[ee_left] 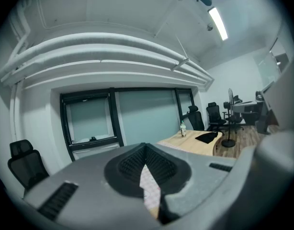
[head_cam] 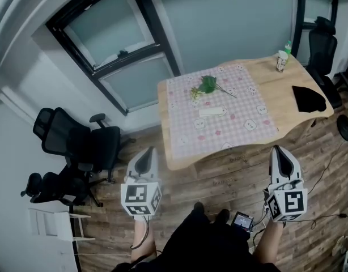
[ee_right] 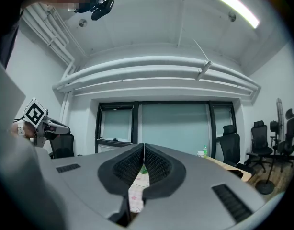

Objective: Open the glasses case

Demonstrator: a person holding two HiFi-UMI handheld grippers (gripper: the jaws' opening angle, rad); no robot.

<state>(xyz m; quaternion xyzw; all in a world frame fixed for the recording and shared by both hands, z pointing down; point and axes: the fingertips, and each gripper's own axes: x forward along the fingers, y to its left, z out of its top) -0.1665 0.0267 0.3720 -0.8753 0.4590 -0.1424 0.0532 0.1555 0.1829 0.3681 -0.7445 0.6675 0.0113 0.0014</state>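
Observation:
The glasses case [head_cam: 212, 112] is a small white oblong lying shut on the pink checked cloth [head_cam: 242, 123] of the wooden table, well ahead of both grippers. My left gripper [head_cam: 147, 152] hangs over the wooden floor short of the table's near left corner, its jaws shut with nothing between them. My right gripper [head_cam: 278, 150] is level with it near the table's front right edge, also shut and holding nothing. In the left gripper view the fingertips [ee_left: 137, 152] meet, and the table shows far off. The right gripper view shows closed pads [ee_right: 154, 159] too.
A green sprig [head_cam: 207, 85] lies on the cloth behind the case. A cup and bottle [head_cam: 282, 61] and a black cloth [head_cam: 309, 98] sit on the table's bare right end. Black office chairs [head_cam: 77, 146] stand at the left, another [head_cam: 321, 47] at the far right.

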